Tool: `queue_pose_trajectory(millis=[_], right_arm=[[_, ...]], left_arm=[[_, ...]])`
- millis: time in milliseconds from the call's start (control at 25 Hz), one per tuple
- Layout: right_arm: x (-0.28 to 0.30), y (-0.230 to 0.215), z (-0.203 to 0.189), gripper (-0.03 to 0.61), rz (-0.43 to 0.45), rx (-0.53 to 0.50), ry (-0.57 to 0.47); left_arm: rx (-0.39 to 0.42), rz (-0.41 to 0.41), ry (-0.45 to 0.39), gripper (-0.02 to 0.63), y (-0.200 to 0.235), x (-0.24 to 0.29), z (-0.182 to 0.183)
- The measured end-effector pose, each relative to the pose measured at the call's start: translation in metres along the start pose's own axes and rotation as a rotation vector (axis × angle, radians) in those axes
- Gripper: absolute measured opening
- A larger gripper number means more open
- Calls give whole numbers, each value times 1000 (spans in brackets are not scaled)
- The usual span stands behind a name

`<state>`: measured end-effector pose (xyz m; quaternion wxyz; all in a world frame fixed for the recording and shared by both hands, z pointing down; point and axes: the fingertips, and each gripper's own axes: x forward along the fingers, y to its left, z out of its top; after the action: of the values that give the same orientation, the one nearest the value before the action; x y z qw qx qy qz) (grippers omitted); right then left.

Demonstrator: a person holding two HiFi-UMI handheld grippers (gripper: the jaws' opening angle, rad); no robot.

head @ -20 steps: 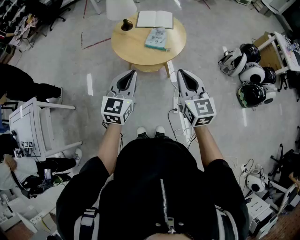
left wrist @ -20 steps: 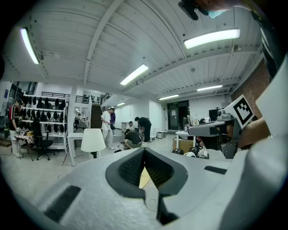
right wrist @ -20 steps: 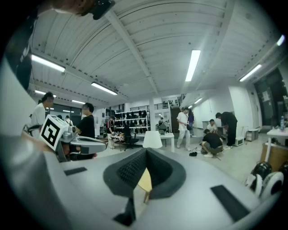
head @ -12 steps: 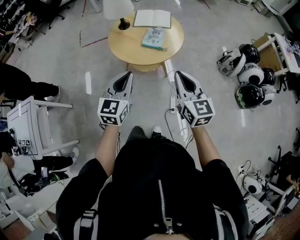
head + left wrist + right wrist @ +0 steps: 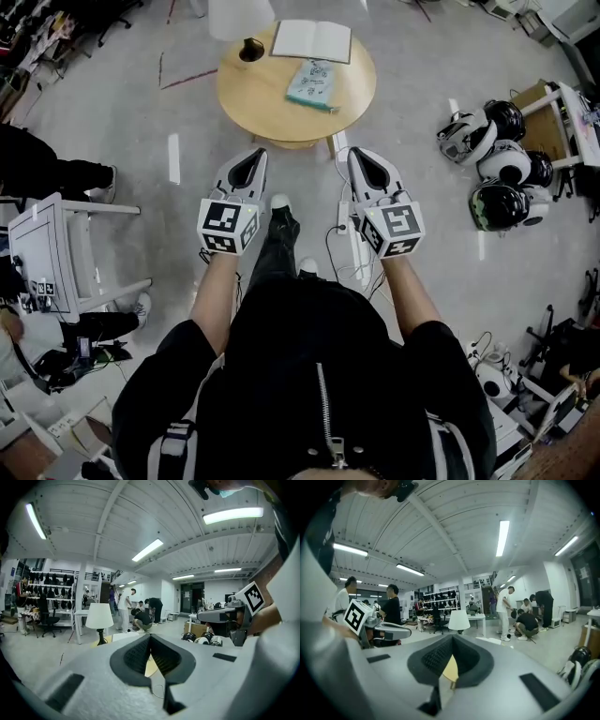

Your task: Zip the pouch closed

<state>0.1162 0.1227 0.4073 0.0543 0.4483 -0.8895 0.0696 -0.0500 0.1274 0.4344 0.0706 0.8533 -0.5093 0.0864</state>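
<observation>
A flat teal pouch (image 5: pixel 312 84) lies on a round wooden table (image 5: pixel 272 112) at the top of the head view, well ahead of both grippers. My left gripper (image 5: pixel 251 155) and right gripper (image 5: pixel 361 155) are held side by side in the air, short of the table's near edge, both pointing at it. Each has its jaws shut with nothing between them. In the left gripper view (image 5: pixel 150 637) and the right gripper view (image 5: pixel 452 638), only a sliver of the tabletop shows behind the closed pads. The pouch's zip is too small to make out.
An open book (image 5: pixel 312 40) and a white lamp (image 5: pixel 242 17) share the table. Helmets (image 5: pixel 497 155) lie on the floor at right, a white cart (image 5: pixel 47 253) stands at left, and cables with a power strip (image 5: pixel 352 244) run under my right gripper. People stand far off (image 5: pixel 124 609).
The person has stepped forward: a dark shoe now reaches out between the two grippers. Both grippers stay shut and level, and the table sits slightly nearer.
</observation>
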Motion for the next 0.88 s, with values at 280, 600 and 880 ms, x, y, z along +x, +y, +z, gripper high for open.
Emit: queue_pose_trajectory(millis=[280, 600, 880], right_arm=[[80, -42, 3, 5, -33, -2, 42], [186, -92, 17, 5, -66, -12, 80], [242, -129, 23, 5, -90, 8, 88]], left_arm=[[-8, -40, 5, 2, 56, 83, 10], [24, -120, 41, 2, 123, 183, 23], [19, -174, 62, 2, 156, 248, 32]])
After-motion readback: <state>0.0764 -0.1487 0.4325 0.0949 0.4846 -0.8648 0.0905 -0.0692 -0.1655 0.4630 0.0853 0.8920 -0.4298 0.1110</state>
